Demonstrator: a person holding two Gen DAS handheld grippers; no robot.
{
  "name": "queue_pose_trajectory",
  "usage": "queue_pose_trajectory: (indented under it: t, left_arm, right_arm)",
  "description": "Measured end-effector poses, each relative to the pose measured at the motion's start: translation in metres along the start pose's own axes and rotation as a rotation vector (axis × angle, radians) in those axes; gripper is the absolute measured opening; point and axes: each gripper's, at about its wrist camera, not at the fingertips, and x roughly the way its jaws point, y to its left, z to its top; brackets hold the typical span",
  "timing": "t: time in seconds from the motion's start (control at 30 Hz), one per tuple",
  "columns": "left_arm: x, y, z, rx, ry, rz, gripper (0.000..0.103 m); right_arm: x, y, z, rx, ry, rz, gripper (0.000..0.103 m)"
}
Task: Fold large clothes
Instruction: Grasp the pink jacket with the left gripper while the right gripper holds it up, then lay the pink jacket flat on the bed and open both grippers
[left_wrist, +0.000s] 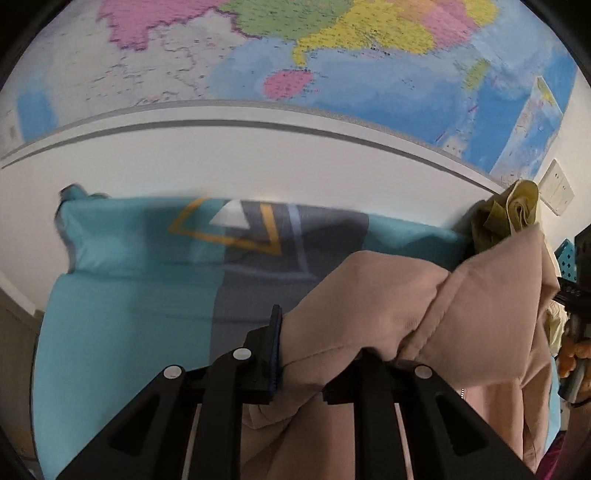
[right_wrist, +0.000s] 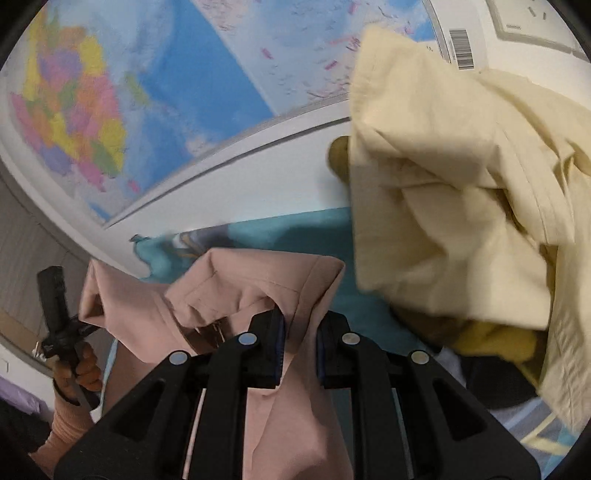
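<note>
Dusty-pink fabric, a thick garment (left_wrist: 424, 314), is pinched in both tools and hangs between them over the bed; left gripper (left_wrist: 317, 354) clenched on a bunched fold of it, the left finger (left_wrist: 271, 354) plain against the cloth, the right finger partly buried under the pink; right gripper (right_wrist: 299, 354) likewise grasping a fold, cloth squeezed in the narrow gap between its blue-padded fingers (right_wrist: 275, 350) and spilling down toward the lens.

Left wrist view, left to right: teal bedsheet (left_wrist: 110, 332) with a grey band; at its far edge a teal pillow (left_wrist: 155, 236) with a yellow-and-white geometric print, lying against the white wall; the pink garment rising near centre to right; an olive-yellow crumpled cloth (left_wrist: 506, 218) at far right against the wall; a wall socket plate (left_wrist: 556, 192) beyond it; a hand (left_wrist: 574, 354) on a black handle at the right edge. A coloured wall map (left_wrist: 332, 55) spans the far wall above.

Right wrist view, left to right: the other hand (right_wrist: 79, 373) gripping its black tool at near left; the pink garment at centre; teal sheet behind; a pale cream garment (right_wrist: 461, 184), heaped and blurred, filling the right; mustard-yellow fabric (right_wrist: 495, 343) under its near edge.
</note>
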Motion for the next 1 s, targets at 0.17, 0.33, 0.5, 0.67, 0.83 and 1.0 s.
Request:
queue_pose_trajectory:
  t: [0.17, 0.33, 0.5, 0.67, 0.83, 1.0]
  left_arm:
    - [0.041, 0.009, 0.003, -0.055, 0.118, 0.056, 0.031]
    - [0.005, 0.037, -0.01, -0.099, 0.03, -0.059, 0.069]
    - [-0.042, 0.062, -0.036, -0.088, -0.04, -0.15, 0.077]
    - [-0.062, 0.075, -0.068, -0.079, -0.055, -0.176, 0.078]
    - [-0.068, 0.077, -0.094, -0.062, -0.077, -0.169, 0.08]
    - [-0.082, 0.073, -0.11, -0.019, -0.094, -0.132, 0.08]
  right_arm:
    - [0.043, -0.015, 0.001, 0.032, 0.09, -0.085, 0.034]
    - [-0.005, -0.011, -0.017, -0.024, 0.004, -0.07, 0.078]
    - [-0.072, -0.012, -0.093, -0.081, 0.026, -0.034, 0.091]
    - [-0.087, -0.021, -0.186, -0.026, 0.154, -0.057, 0.091]
    - [-0.09, -0.023, -0.233, 0.034, 0.162, -0.046, 0.087]
    - [-0.109, -0.032, -0.226, 0.094, 0.126, 0.041, 0.002]
